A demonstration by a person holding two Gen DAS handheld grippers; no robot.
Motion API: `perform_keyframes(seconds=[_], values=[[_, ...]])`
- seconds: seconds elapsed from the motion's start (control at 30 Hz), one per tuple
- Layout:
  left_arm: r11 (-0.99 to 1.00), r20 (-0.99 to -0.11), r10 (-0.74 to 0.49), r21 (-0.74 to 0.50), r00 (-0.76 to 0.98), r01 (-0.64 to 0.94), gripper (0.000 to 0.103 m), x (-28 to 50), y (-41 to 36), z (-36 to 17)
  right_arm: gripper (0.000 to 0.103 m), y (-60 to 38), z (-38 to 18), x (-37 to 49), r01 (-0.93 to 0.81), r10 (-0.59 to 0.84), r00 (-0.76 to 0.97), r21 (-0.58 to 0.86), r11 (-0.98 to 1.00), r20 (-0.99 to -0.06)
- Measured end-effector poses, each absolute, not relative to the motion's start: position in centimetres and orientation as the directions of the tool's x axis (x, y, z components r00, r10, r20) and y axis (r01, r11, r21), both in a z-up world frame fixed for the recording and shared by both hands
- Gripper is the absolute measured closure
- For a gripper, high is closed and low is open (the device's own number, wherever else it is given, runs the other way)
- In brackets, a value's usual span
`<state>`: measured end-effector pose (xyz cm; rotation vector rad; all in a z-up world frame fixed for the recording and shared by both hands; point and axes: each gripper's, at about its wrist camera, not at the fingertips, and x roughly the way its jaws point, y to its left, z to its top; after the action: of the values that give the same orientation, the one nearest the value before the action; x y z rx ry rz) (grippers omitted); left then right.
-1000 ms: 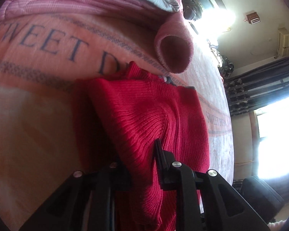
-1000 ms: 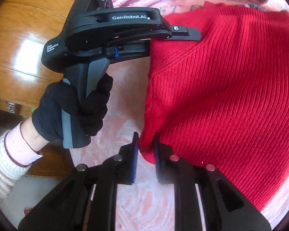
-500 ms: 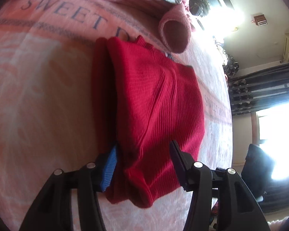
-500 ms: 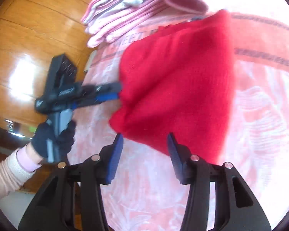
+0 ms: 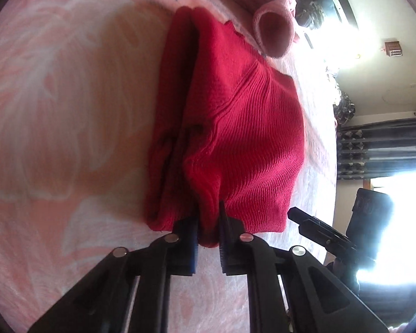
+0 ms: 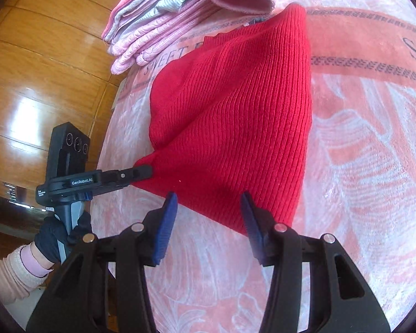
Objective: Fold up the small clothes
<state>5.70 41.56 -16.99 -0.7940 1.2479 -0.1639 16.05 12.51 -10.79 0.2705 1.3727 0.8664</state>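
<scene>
the red ribbed sweater (image 6: 235, 127) lies folded on the pink blanket (image 6: 360, 166), its long axis running from the grippers toward the stacked pink clothes (image 6: 152, 27); the left gripper (image 5: 208, 236) is clenched on its near corner; the right gripper (image 6: 209, 222) is released, jaws spread just short of the hem; the blanket reads "sweet"; the left gripper's body reads "genrobot.ai".

The left wrist view looks low and close along its fingers at the folded red ribbed knit sweater (image 5: 244, 138) on the pink patterned blanket (image 5: 55, 97), facing a far window; the right wrist view looks from higher, facing wood panelling; both share the sweater
</scene>
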Motion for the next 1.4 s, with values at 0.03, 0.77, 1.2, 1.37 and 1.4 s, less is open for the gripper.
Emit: perform_keyframes(seconds=[0.03,0.77,1.2,1.37,1.4], values=[[0.732,-0.786,-0.514,-0.611,0.343,-0.302,0.093,5.4,41.9,-17.1,0.055,12.4,-10.8,16.0,-0.377,0.67,-0.047,0.634,0.675,-0.741],[0.736,-0.802,-0.446,-0.581,0.397,-0.347,0.042,16.7,46.1,-16.6,0.049,12.4,-11.9,17.2,-0.359,0.628,-0.005,0.588,0.725,-0.778],[0.75,-0.808,-0.389,-0.557,0.443,-0.357,0.095,16.0,48.6,-17.7,0.049,12.6,-11.7,17.4,-0.375,0.612,0.01,0.564,0.736,-0.791],[0.68,-0.743,-0.481,-0.651,0.465,-0.338,0.037,14.5,48.7,-17.0,0.046,12.3,-11.3,17.8,-0.377,0.612,0.019,0.562,0.737,-0.791],[0.673,-0.734,-0.494,-0.662,0.466,-0.33,0.035,14.0,48.7,-16.9,0.045,12.2,-11.1,18.0,-0.38,0.615,0.021,0.562,0.734,-0.788]])
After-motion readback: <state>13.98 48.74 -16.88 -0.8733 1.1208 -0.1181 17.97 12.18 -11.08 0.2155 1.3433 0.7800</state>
